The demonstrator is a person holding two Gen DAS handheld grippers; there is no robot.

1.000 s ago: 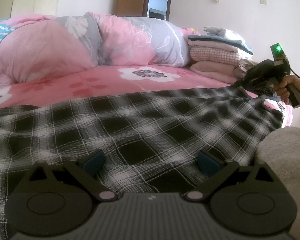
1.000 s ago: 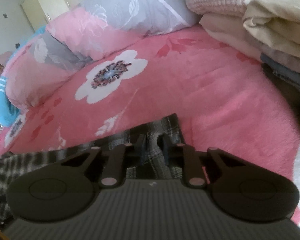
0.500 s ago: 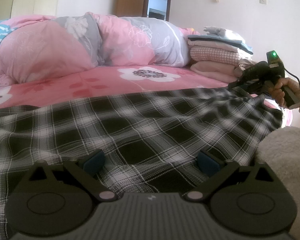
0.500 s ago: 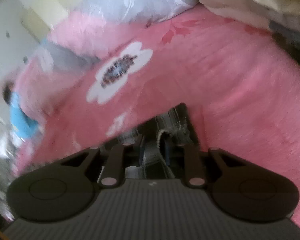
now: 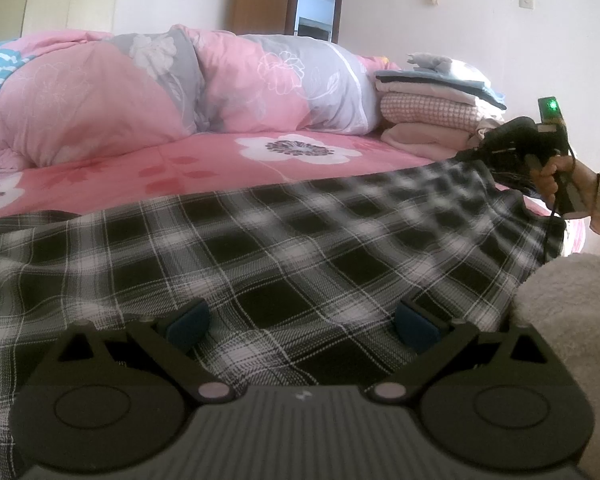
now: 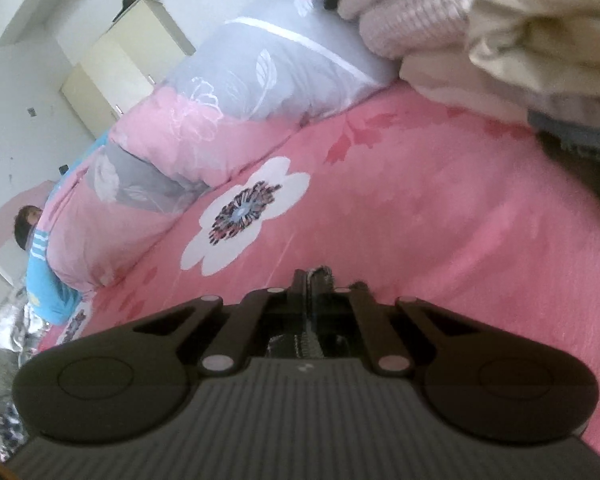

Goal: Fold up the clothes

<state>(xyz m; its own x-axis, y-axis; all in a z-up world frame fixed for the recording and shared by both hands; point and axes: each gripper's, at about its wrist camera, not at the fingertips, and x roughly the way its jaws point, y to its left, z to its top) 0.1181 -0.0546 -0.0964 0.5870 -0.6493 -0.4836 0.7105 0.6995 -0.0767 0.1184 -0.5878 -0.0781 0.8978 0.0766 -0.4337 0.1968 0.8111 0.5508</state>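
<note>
A black-and-white plaid garment (image 5: 284, 248) lies spread across the pink bed. My left gripper (image 5: 300, 322) hovers just over its near part, open, its blue pads wide apart with only flat cloth under them. At the garment's far right corner my right gripper (image 5: 500, 148) is held by a hand (image 5: 556, 176). In the right wrist view my right gripper (image 6: 320, 280) is shut on a frayed plaid edge (image 6: 320, 274) of the garment, the cloth pinched between the fingers.
A rolled pink and grey quilt (image 5: 172, 92) lies along the back of the bed. A stack of folded clothes (image 5: 432, 108) sits at the back right. A fluffy white cloth (image 5: 572, 320) is at my right. A person in blue (image 6: 40, 264) is beyond the bed.
My right gripper has shut on the garment's corner and rolled. The far right of the plaid cloth has lifted slightly. My left gripper has stayed put.
</note>
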